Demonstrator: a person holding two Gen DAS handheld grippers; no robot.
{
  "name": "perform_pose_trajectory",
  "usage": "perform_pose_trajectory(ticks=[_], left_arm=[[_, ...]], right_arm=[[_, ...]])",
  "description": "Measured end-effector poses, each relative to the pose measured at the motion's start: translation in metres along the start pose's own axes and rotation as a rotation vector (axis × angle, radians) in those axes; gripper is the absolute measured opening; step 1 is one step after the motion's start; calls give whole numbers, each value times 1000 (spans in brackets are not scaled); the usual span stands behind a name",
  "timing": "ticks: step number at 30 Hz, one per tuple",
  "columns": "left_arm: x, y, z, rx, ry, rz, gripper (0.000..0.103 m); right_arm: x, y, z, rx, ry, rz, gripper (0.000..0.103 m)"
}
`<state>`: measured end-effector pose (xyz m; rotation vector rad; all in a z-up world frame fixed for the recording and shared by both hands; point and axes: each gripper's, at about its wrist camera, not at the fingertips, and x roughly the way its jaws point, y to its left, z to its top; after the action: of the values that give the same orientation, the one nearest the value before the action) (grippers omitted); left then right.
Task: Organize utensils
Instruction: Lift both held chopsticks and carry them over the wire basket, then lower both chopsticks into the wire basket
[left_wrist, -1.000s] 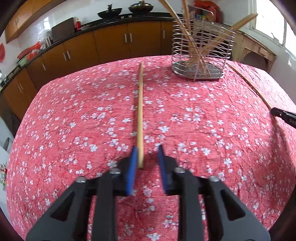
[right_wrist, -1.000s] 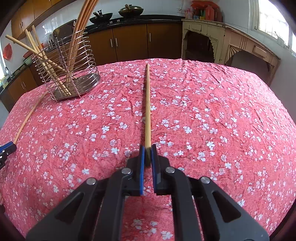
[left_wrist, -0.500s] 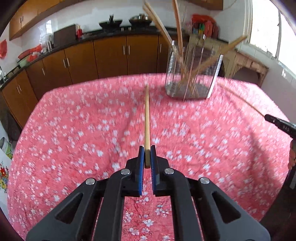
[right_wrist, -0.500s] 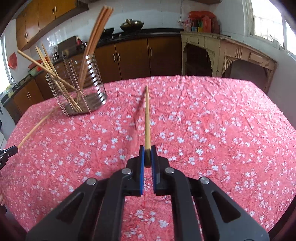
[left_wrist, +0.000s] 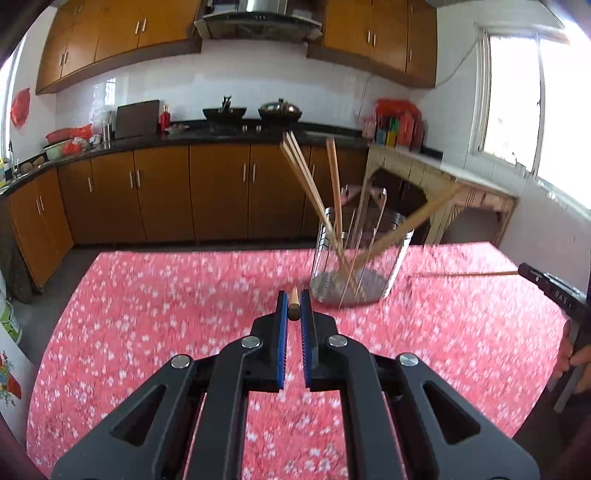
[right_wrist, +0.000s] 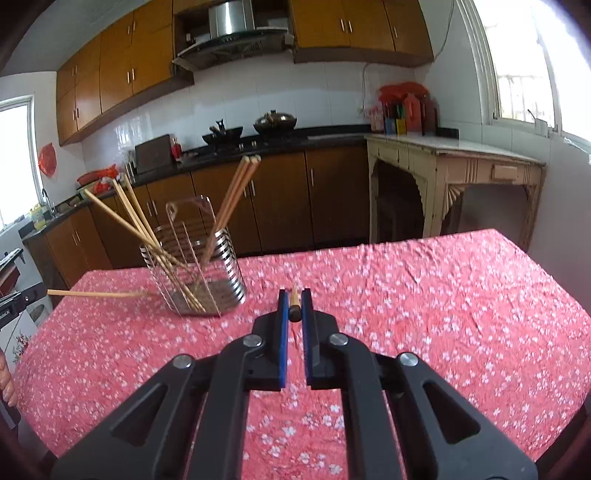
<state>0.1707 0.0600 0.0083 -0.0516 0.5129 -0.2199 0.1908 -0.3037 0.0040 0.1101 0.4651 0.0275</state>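
Note:
My left gripper (left_wrist: 294, 293) is shut on the near end of a wooden chopstick (left_wrist: 294, 309), which points straight ahead above the table. The right gripper (right_wrist: 294, 293) is shut on a second chopstick (right_wrist: 294, 308), also pointing away from the camera. A steel wire utensil holder (left_wrist: 360, 258) (right_wrist: 199, 266) stands on the table with several chopsticks leaning in it. It is ahead and right of the left gripper, and ahead and left of the right gripper. Each wrist view shows the other gripper (left_wrist: 532, 275) (right_wrist: 22, 299) at its edge, with its chopstick (left_wrist: 465, 274) (right_wrist: 96, 294) pointing toward the holder.
A red floral cloth (left_wrist: 184, 314) (right_wrist: 443, 314) covers the table. Beyond its far edge run brown kitchen cabinets (left_wrist: 166, 192) under a black counter with pans. A pale side table (right_wrist: 454, 184) stands at the right. A hand (left_wrist: 576, 360) shows at the right edge.
The left gripper's jaws closed on the chopstick that lay between them. Both grippers then rose off the table with their chopsticks and tipped up, bringing the cabinets and wall into view.

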Motion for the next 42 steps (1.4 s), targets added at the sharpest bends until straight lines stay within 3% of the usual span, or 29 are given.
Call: perform_pose_trajectory(ticks=[9, 19, 30, 37, 42], left_arm=[[-1, 5, 32, -53, -67, -13, 6], [-3, 0, 56, -60, -112, -28, 6], [-14, -3, 69, -55, -149, -27, 6], [-32, -12, 99, -62, -203, -64, 6], [-49, -25, 128, -65, -254, -113, 6]], right_arm=[[-7, 3, 44, 11, -104, 8, 8], [-15, 12, 73, 2, -150, 41, 8], [-34, 25, 91, 4, -162, 142, 8], [-54, 39, 120, 2, -195, 229, 8], [-66, 52, 148, -14, -244, 243, 8]])
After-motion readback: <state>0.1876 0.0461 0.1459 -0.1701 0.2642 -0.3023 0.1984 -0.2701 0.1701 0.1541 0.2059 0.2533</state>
